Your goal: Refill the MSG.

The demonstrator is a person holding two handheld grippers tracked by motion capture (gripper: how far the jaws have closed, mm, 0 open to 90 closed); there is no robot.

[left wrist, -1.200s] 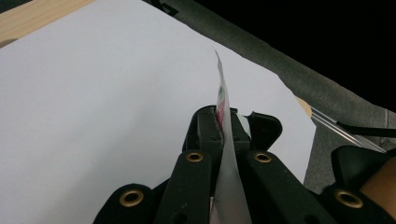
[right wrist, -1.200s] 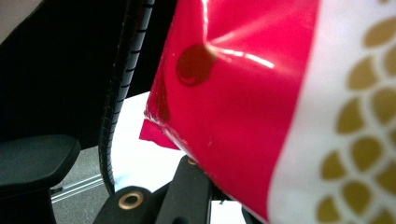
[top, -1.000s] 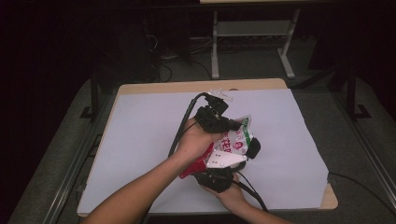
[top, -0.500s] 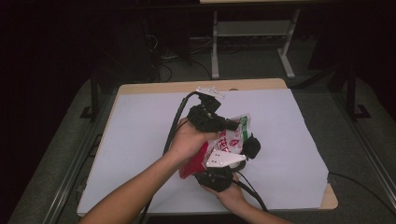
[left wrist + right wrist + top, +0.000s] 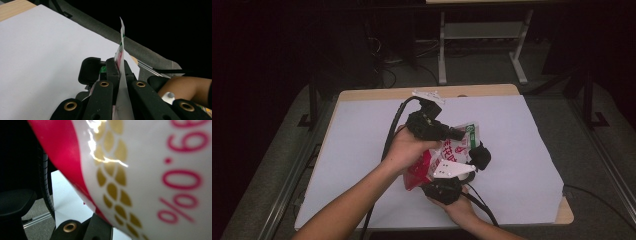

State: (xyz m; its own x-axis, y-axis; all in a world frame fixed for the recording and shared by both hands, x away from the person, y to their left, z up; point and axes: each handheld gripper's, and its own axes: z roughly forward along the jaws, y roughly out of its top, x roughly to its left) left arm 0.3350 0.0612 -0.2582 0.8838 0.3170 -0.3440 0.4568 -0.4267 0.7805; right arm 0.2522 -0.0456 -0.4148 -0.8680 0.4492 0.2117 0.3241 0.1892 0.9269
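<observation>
- Since the earlier frame the left gripper has shifted a little toward the far-left side of the counter, and the top of the pouch has gone with it; the right gripper sits where it was.
- At the left of the high view, the person's left forearm comes in from the bottom edge, and a thick black cable loops up from the left gripper past the hand.
- The left gripper lies over the middle of the white sheet covering the counter, its fingers closed on the thin upper edge of the pouch; in the left gripper view that edge stands upright between them, seen nearly edge-on.
- The pouch, white with red and green print, hangs between the two grippers just above the middle of the counter, its red lower part toward the person.
- Just nearer the person, the right gripper holds the pouch's lower part; its fingers are closed on it, and in the right gripper view the glossy red, white and gold print sits right against the camera.
- The right hand enters from the bottom edge, right of the left forearm.
- A bare wooden corner of the counter shows at the near right.
</observation>
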